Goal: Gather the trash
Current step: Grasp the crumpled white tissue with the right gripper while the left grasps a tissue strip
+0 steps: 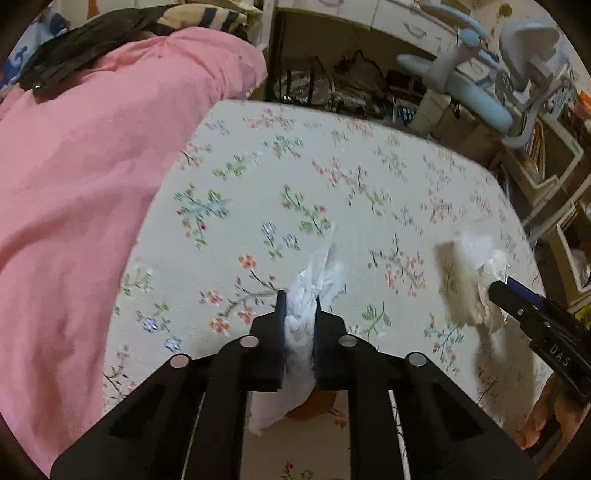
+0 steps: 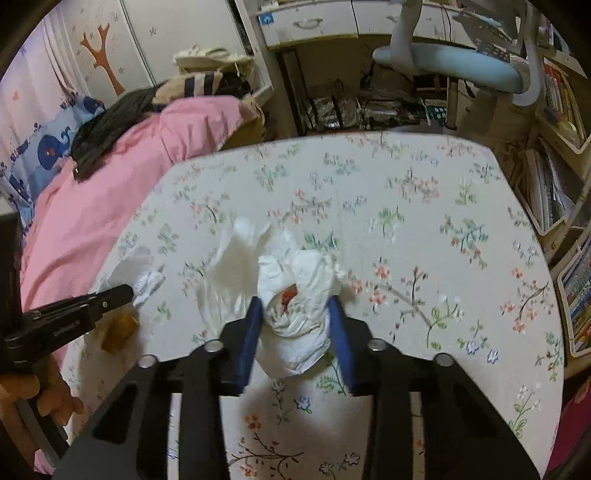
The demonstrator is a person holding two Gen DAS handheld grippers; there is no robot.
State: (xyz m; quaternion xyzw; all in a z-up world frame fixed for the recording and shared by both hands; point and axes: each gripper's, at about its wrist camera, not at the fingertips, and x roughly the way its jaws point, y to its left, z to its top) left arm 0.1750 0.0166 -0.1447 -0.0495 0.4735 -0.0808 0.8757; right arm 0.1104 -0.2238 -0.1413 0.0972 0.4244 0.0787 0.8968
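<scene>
My left gripper (image 1: 298, 301) is shut on a crumpled white tissue (image 1: 317, 280) lying on the flowered bedsheet (image 1: 280, 166); the tissue sticks out ahead of the pads and hangs below them. An orange-brown scrap (image 1: 314, 406) lies under it. My right gripper (image 2: 295, 302) is shut on a bigger wad of white tissue (image 2: 291, 280) with a red spot inside. In the left wrist view the right gripper (image 1: 498, 290) enters from the right edge at that wad (image 1: 476, 280). In the right wrist view the left gripper (image 2: 127, 291) comes in from the left at the small tissue (image 2: 144, 280).
A pink quilt (image 1: 92, 184) covers the left part of the bed, with dark clothing (image 1: 92, 40) on top. Beyond the bed stand a desk (image 2: 314, 22), a pale blue chair (image 1: 480, 92) and bookshelves (image 2: 561, 184). A hand (image 2: 44, 398) holds the left gripper's handle.
</scene>
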